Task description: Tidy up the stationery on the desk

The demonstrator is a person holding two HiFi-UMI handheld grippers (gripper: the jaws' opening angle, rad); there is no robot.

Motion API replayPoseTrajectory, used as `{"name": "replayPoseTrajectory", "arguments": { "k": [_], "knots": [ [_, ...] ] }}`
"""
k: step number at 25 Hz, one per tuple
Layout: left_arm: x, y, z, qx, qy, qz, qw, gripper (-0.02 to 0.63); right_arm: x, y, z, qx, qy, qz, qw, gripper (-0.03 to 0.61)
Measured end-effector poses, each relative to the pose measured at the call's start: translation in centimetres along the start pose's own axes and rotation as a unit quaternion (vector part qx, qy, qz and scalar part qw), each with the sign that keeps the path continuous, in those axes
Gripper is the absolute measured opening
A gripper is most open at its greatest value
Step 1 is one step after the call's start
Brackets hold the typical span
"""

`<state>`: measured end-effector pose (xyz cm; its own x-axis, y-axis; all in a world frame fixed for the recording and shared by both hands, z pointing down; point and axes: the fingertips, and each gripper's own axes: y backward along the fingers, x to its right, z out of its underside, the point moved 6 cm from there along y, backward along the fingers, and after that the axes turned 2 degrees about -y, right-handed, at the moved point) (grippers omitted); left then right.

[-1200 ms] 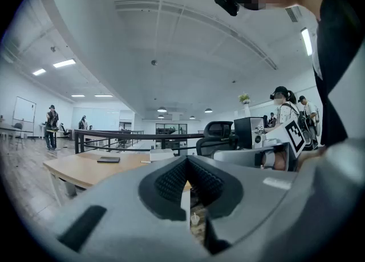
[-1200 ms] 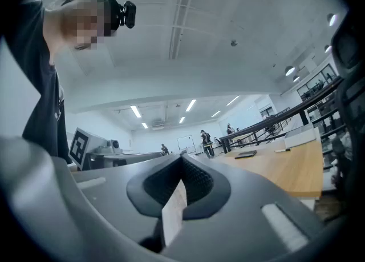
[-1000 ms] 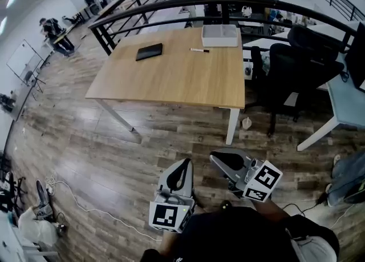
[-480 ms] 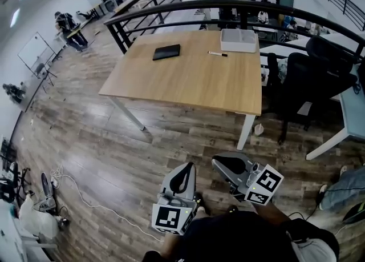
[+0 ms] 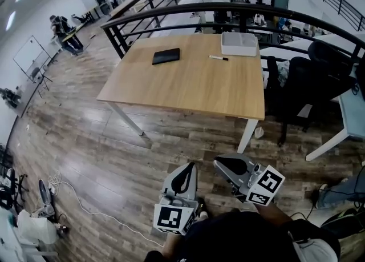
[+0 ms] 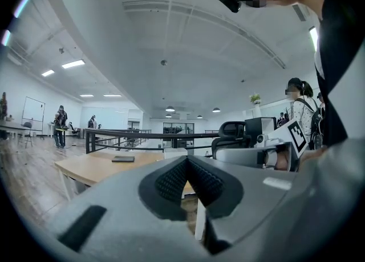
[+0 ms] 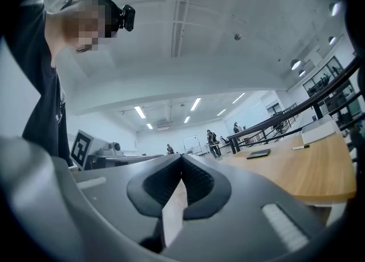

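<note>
The right gripper's (image 7: 181, 157) grey jaws with black ribbed pads meet at their tips, with nothing between them. To the right lies a light wooden desk (image 7: 311, 169) carrying a flat black rectangular notebook (image 7: 259, 153), a thin black-and-white marker pen (image 7: 300, 147) and, farther along, a white box (image 7: 319, 131). A black metal railing (image 7: 296, 112) runs behind it. At the left stands a white cube bearing a black square marker (image 7: 82, 140).

Head view steeply down from afar, gripper views level, all sharing desk (image 5: 188, 84)
</note>
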<state>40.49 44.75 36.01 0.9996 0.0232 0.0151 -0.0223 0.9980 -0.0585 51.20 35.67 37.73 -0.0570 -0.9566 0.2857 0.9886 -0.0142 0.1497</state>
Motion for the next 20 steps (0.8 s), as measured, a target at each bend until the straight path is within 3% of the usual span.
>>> {"name": "replayPoseTrajectory", "arguments": {
  "k": [20],
  "knots": [
    [-10.2,-1.3,0.2,0.011,0.01,0.031,0.9994,-0.002,1.3,-8.6,1.0,-0.009,0.02,0.041,0.999,0.008]
  ]
}}
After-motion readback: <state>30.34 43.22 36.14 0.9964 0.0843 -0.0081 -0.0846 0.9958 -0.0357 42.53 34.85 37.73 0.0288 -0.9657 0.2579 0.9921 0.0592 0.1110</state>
